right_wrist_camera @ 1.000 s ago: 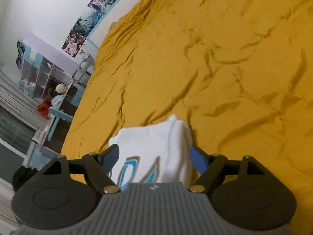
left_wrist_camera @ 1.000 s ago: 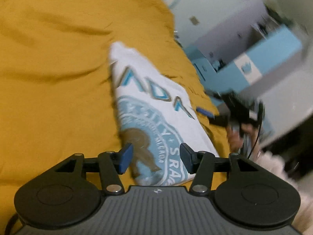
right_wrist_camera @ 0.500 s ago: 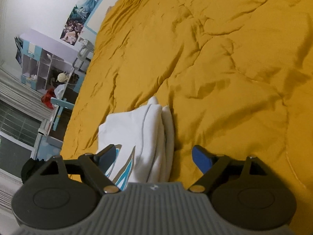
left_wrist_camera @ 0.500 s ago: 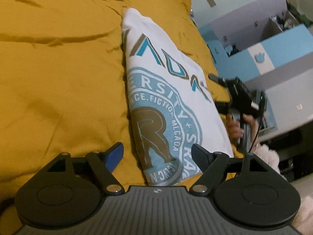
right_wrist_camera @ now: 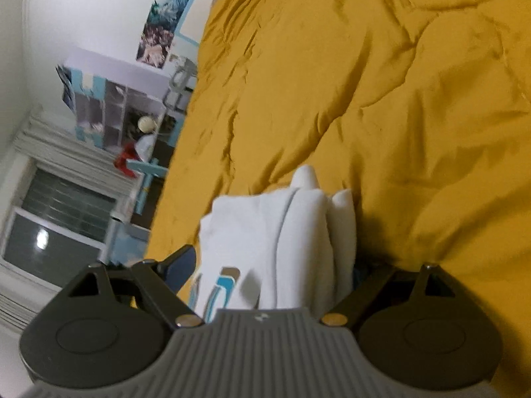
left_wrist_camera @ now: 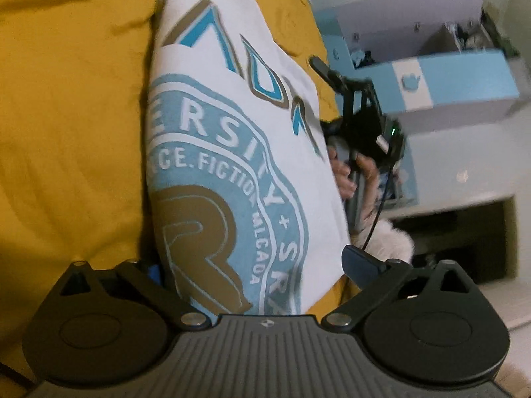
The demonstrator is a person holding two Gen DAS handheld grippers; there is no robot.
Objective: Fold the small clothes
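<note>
A folded white T-shirt (left_wrist_camera: 232, 152) with a blue and brown round print lies on a mustard-yellow bedspread (left_wrist_camera: 73, 116). My left gripper (left_wrist_camera: 252, 265) is open, its jaws spread wide around the shirt's near end, with the left fingertip tucked at the shirt's edge. In the right wrist view the shirt's other end (right_wrist_camera: 282, 242) shows as stacked white layers. My right gripper (right_wrist_camera: 272, 268) is open around that end, its right fingertip hidden behind the cloth. The right gripper also shows in the left wrist view (left_wrist_camera: 361, 122), held in a hand at the shirt's far side.
The bedspread (right_wrist_camera: 398, 99) stretches wide and rumpled beyond the shirt. The bed's edge runs close along the shirt. Blue and white furniture (left_wrist_camera: 448, 83) stands beyond it. Shelves (right_wrist_camera: 116, 112) and a window (right_wrist_camera: 56, 229) are off the bed's other side.
Both grippers have moved in closer to the shirt, so each end now lies between the open jaws. The left jaws have opened wider.
</note>
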